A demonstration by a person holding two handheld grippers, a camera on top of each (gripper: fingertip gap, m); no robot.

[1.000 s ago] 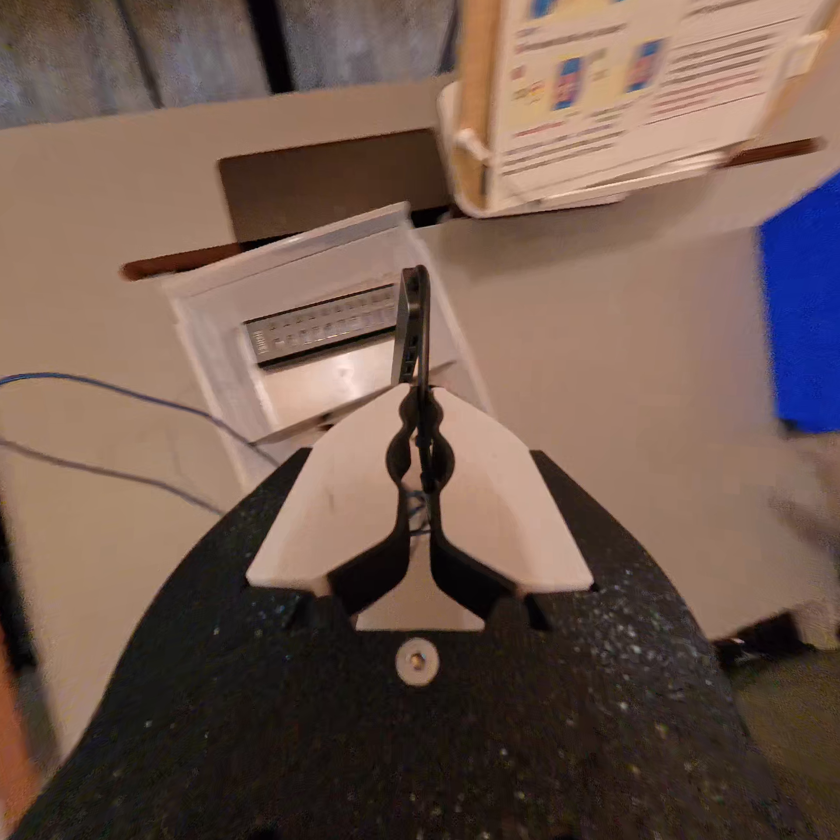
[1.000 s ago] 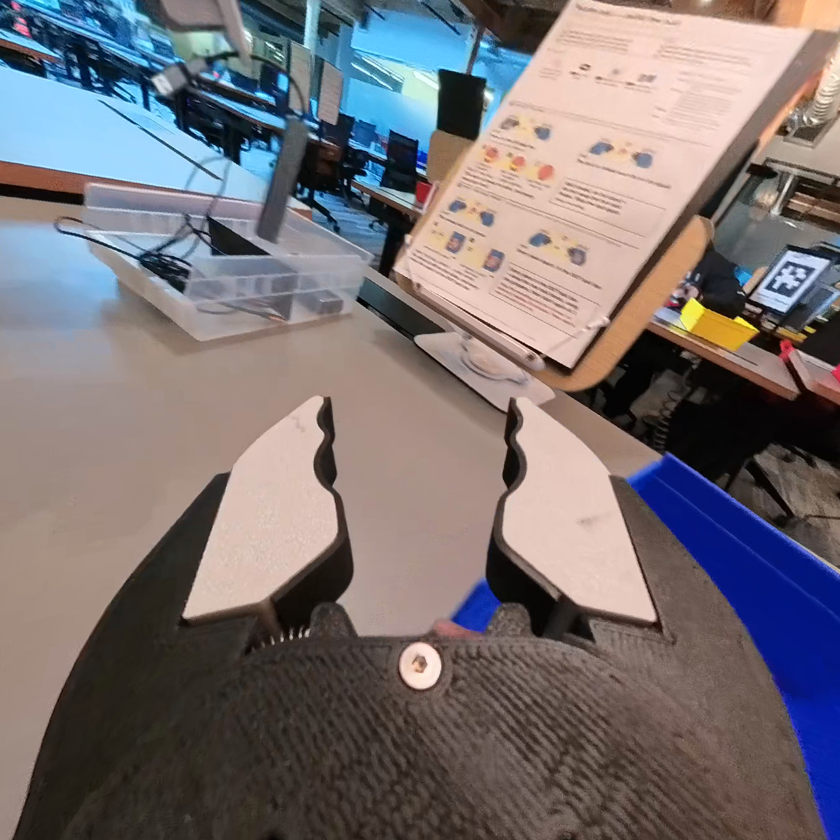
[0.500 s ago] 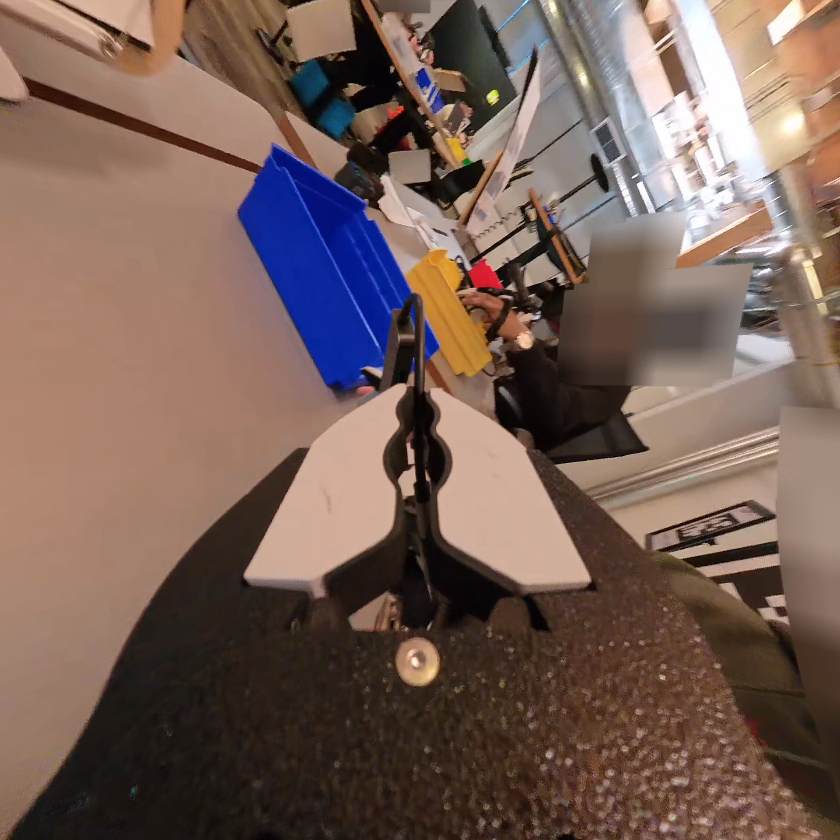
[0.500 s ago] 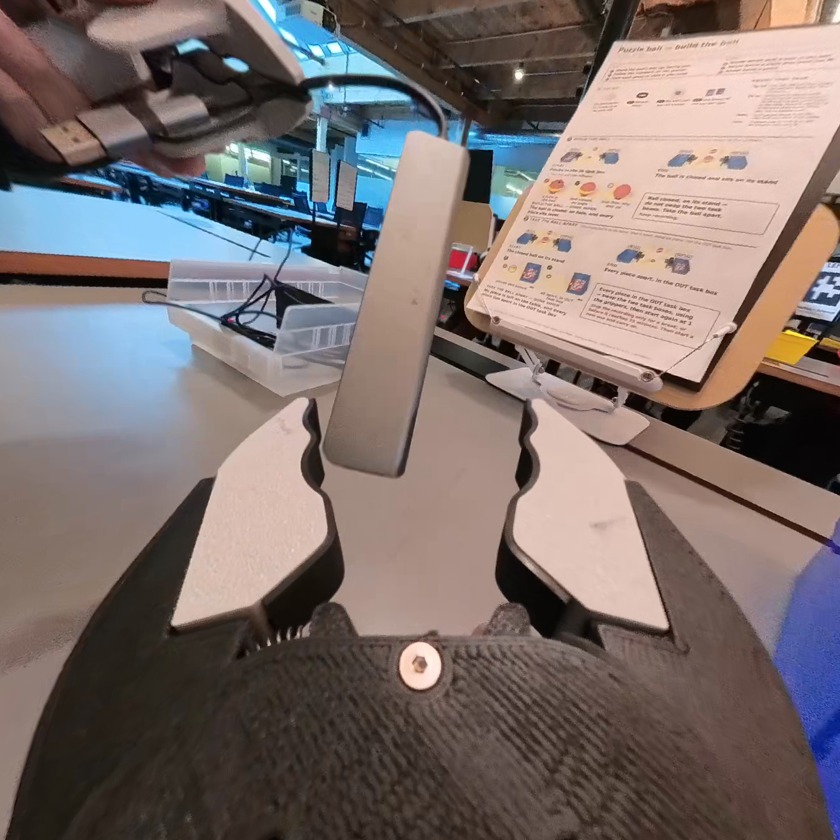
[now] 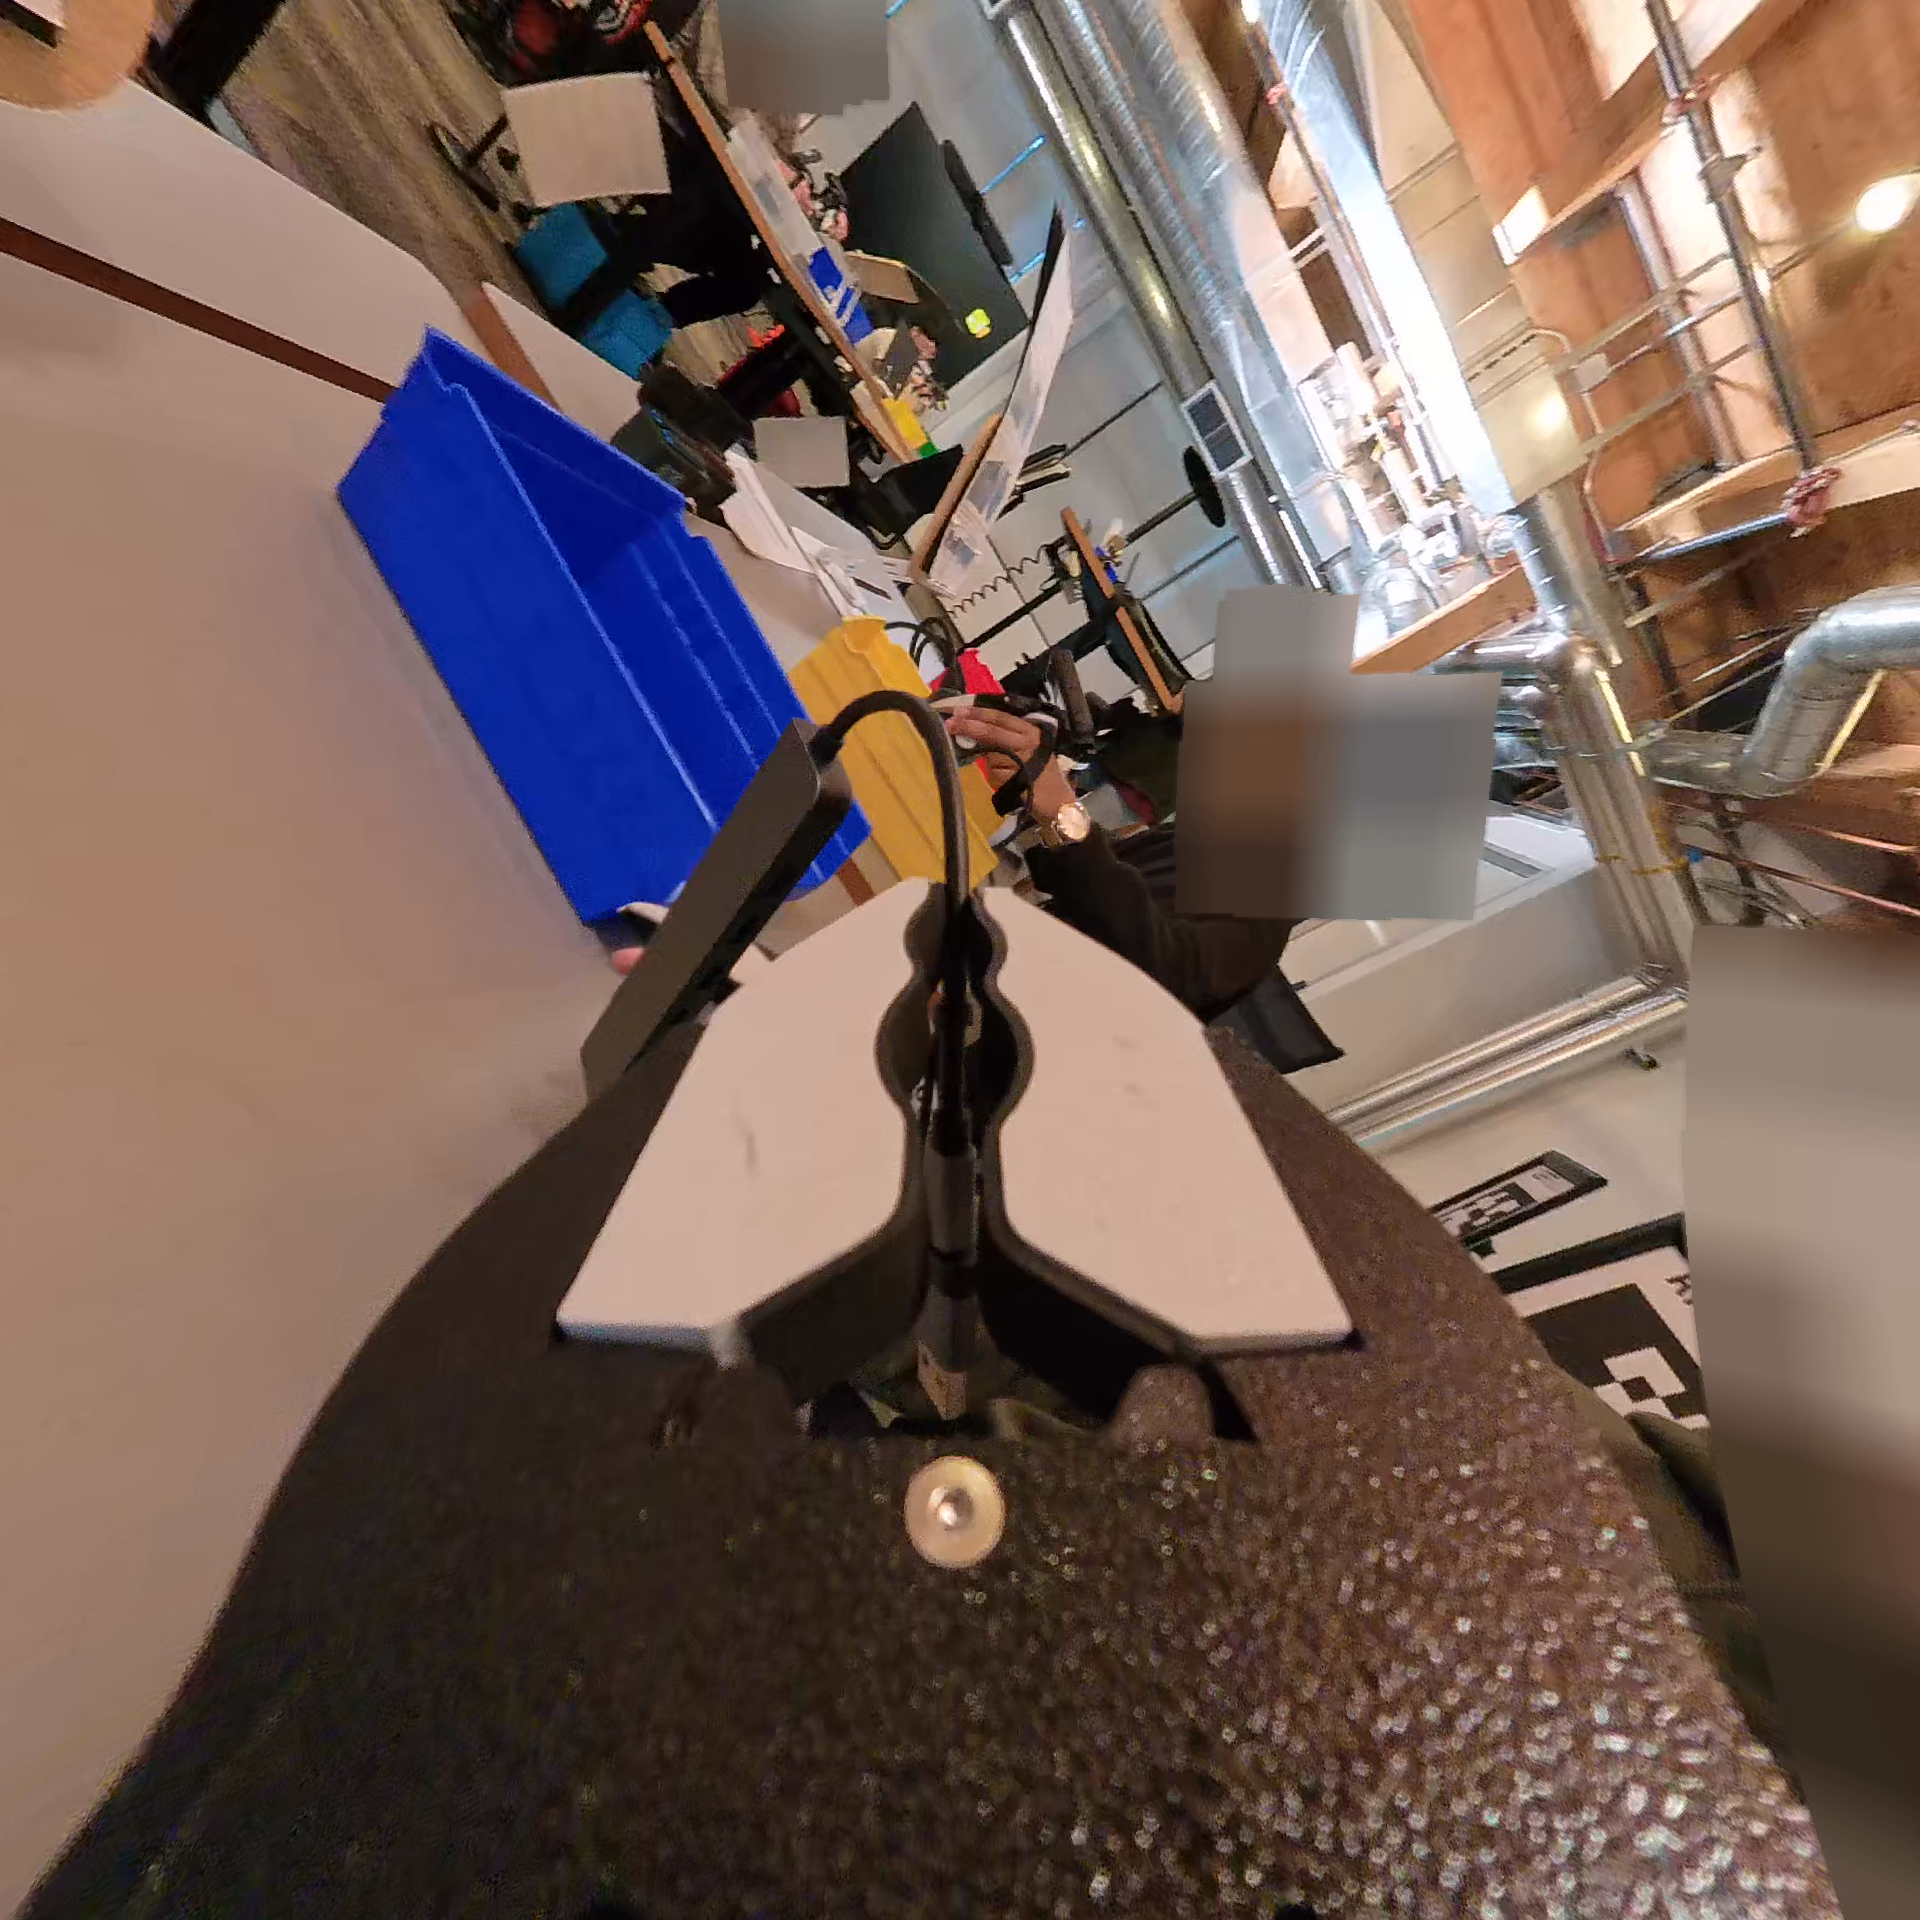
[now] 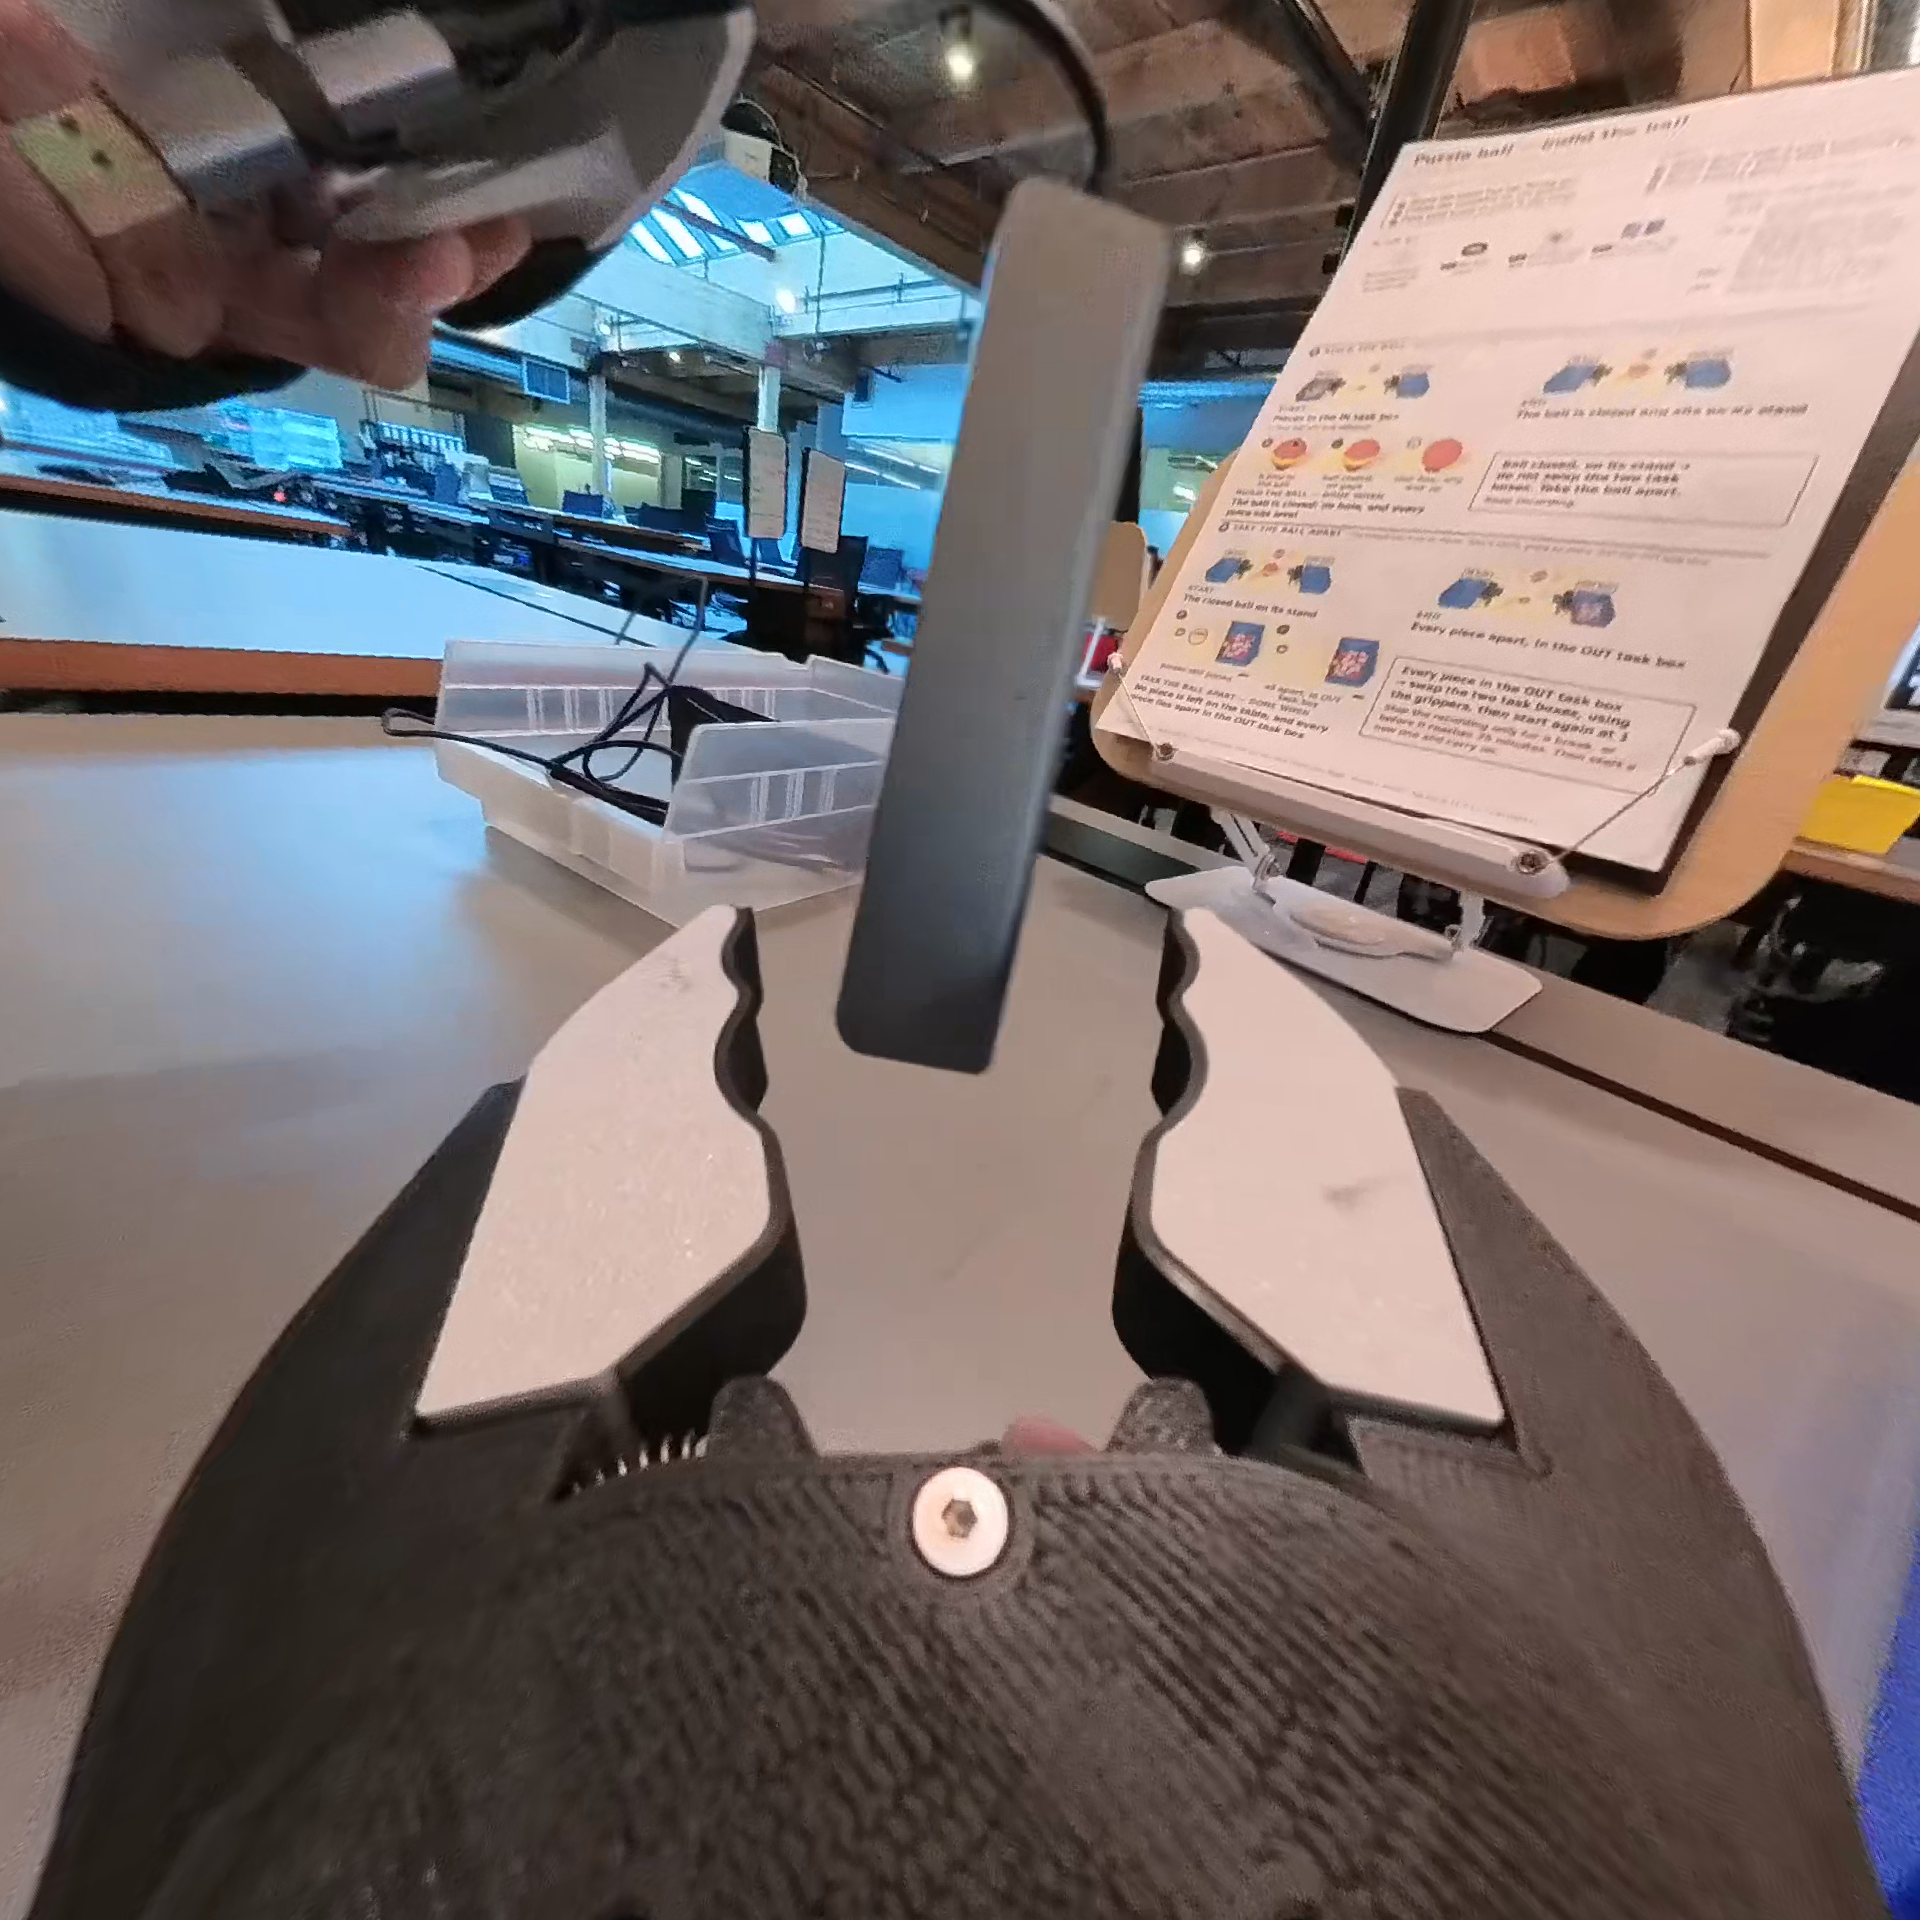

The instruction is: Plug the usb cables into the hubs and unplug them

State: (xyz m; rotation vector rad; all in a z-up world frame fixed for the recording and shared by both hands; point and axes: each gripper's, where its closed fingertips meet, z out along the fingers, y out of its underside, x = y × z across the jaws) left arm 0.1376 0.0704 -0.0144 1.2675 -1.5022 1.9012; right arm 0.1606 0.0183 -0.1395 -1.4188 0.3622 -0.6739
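The left gripper [image 5: 951, 914] is pressed together on the hub's own cable [image 5: 948, 790], which loops out from between the fingertips and arcs over to the top end of the hub [image 5: 727, 914]. The cable's USB plug [image 5: 943, 1351] sits far back in the gap between the fingers, pointing toward the camera. The hub, a slim dark grey bar, hangs off the cable just left of the fingertips, tilted.

In the right wrist view, the right gripper [image 6: 956, 925] is spread wide and holds nothing. The hub [image 6: 997, 644] hangs nearly upright in the air, its lower end dipping between the two fingertips without touching either. The left gripper [image 6: 395, 135] shows at the upper left with a hand [image 6: 239, 291] around it, and the plug [image 6: 94, 171] sticks out at the left edge.

Below lies the grey tabletop [image 6: 229, 987]. A clear tray [image 6: 769, 800] stands on it farther back, with thin black cables [image 6: 613, 748] lying inside and trailing over its left rim. To the right stands an instruction sheet [image 6: 1558, 499] on a wooden stand. In the left wrist view a blue bin [image 5: 561, 644] sits on the tabletop [image 5: 208, 935], with a yellow bin [image 5: 883, 717] beyond it.
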